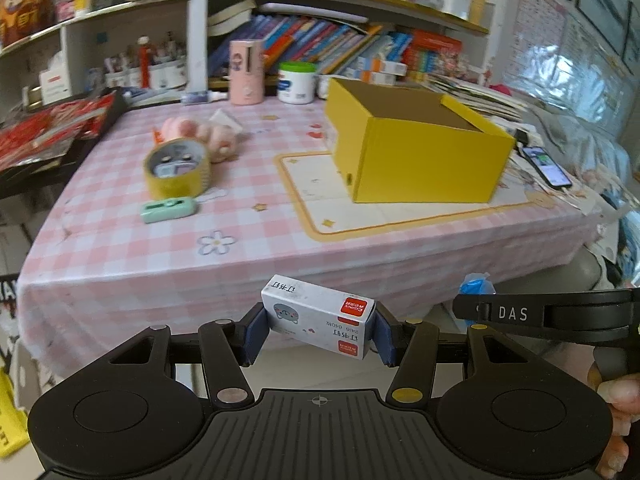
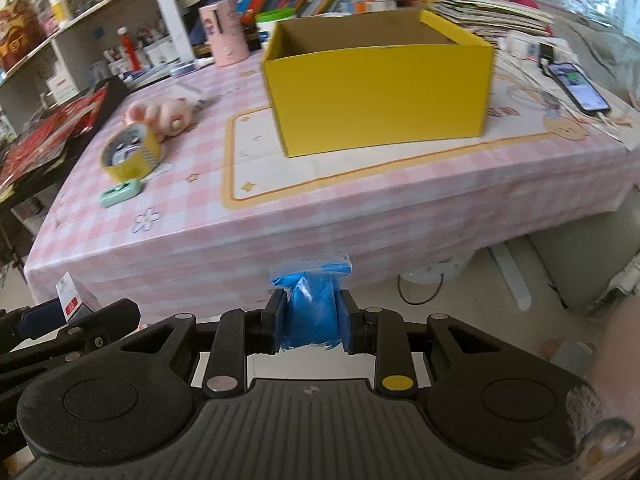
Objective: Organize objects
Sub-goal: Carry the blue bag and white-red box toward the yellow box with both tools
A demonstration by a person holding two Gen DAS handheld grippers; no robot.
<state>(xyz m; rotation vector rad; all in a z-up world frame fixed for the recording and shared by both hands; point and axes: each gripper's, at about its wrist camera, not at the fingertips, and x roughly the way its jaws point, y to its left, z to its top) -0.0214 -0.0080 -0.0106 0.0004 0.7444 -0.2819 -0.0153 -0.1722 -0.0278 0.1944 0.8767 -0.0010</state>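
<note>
Left tool [image 1: 318,330] clamping staple box [image 1: 320,316]; right tool [image 2: 313,322] clamping blue packet [image 2: 310,312]. Both short of yellow box [image 2: 380,92]. Left of yellow box on worktop [image 2: 180,220]: tape roll [image 2: 130,152], plush pig [image 2: 160,114], green gadget [image 2: 120,192] remaining.

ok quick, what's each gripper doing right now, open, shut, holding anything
Left gripper: shut on the staple box.
Right gripper: shut on the blue bag.

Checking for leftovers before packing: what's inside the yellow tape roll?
Inside the tape roll, lying flat on the table, sit a few small items, pale and rounded, possibly batteries and a small case. The blur prevents identification, and the roll's wall hides their lower parts.
</note>
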